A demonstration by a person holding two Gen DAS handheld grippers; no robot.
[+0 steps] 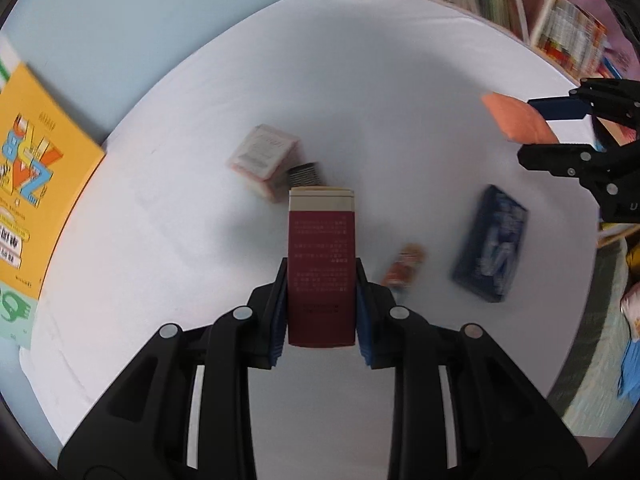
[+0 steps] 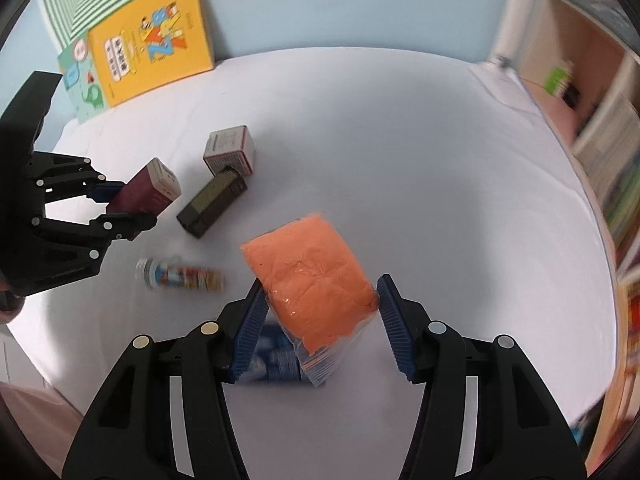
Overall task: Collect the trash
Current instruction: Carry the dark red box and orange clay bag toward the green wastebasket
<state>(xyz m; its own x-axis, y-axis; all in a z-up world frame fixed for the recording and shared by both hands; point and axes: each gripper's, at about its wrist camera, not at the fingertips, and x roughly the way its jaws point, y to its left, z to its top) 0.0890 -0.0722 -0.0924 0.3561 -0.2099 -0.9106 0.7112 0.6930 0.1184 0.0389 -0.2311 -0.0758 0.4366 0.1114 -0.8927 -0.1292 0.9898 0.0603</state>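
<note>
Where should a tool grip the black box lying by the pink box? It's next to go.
Grip the black box across its two long sides near the middle, coming from above. It lies flat, long and narrow, and one end nearly touches the pink box, so its ends are poorer holds.

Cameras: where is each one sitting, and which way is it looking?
Left wrist: sits on the left hand-held gripper, looking down at the white table; its black fingers clamp a dark red cardboard box.
Right wrist: sits on the right hand-held gripper, looking down; its fingers hold an orange plastic-wrapped pack.
Shared: each sees the other gripper, the yellow book and the pale square box.
</note>
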